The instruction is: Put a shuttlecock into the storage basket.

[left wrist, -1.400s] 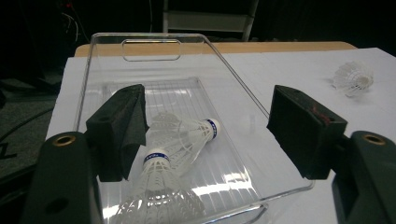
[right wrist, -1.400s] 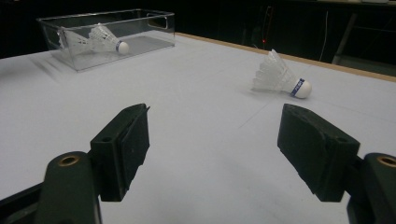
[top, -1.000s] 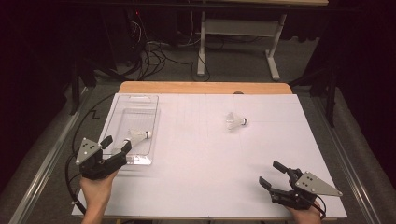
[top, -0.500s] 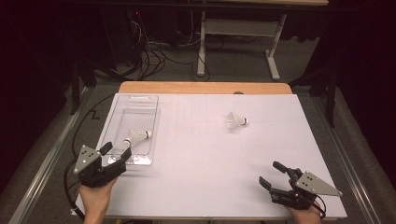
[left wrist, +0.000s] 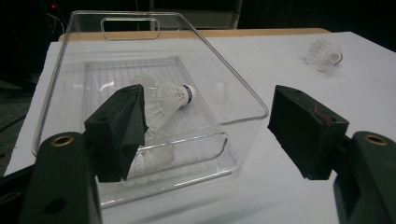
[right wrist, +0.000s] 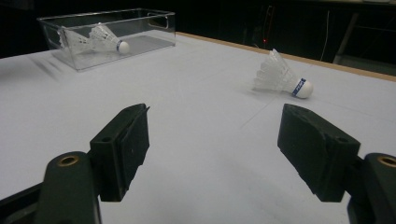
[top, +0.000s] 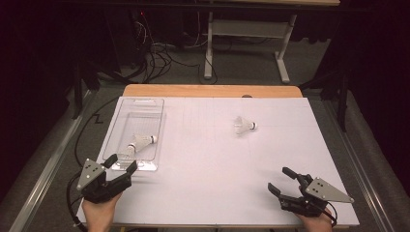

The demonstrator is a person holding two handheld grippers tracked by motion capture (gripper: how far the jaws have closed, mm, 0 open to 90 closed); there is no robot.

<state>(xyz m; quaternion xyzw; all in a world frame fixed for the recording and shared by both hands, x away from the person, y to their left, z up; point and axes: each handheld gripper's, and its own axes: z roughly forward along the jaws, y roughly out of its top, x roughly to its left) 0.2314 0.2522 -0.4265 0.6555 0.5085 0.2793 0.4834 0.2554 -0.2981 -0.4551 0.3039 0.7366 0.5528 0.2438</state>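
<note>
A clear plastic bin stands at the table's left with two white shuttlecocks lying in it, one ahead of the other. My left gripper is open and empty just short of the bin's near end. A third shuttlecock lies on its side on the white table right of centre. My right gripper is open and empty near the front right edge, well short of that shuttlecock.
The white table top has a wooden strip along its far edge. Beyond it the floor is dark, with cables and a metal stand.
My left gripper has drawn back from the bin's near end toward the table's front edge, jaws still open and empty. The right gripper has stayed put.
</note>
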